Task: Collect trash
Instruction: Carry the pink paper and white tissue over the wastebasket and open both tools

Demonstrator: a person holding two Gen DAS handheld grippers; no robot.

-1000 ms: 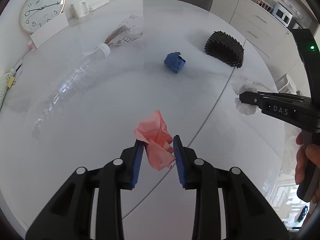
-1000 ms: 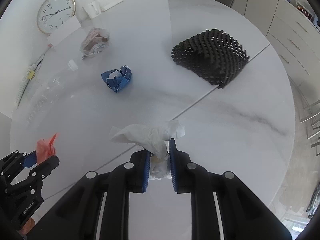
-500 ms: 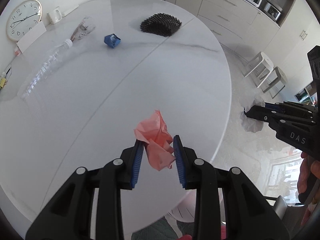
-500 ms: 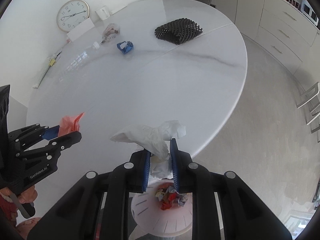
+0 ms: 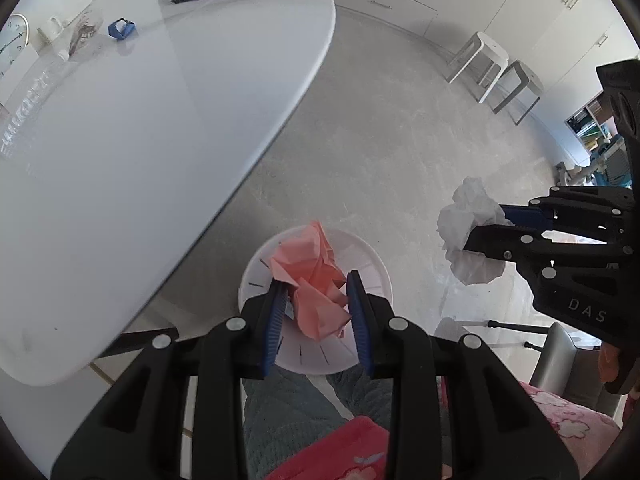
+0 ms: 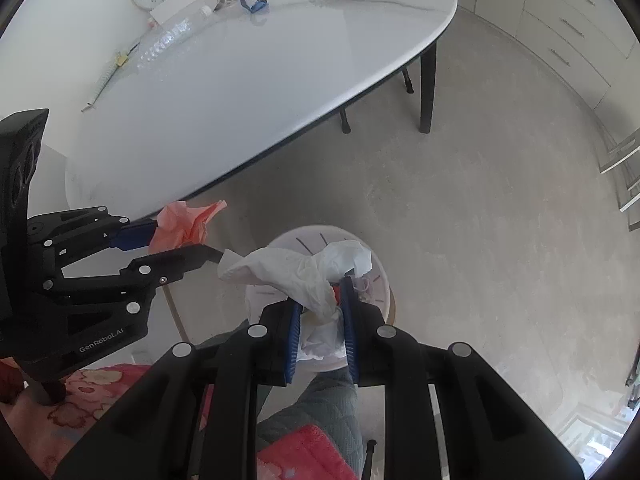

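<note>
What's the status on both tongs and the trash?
Left tongs shut on pink crumpled paper, over white bin. Right tongs shut on white tissue, also over bin. Nothing in the way; drop not yet made.

Both views are shot from fisheye cams mounted right behind the fingers, angled steeply down at the floor. The white bin (image 5: pixel 376 268) is seen close below in each, with the table (image 6: pixel 280 80) stretching off up-left. Each gripper is also caught side-on in the other cam's frame.
</note>
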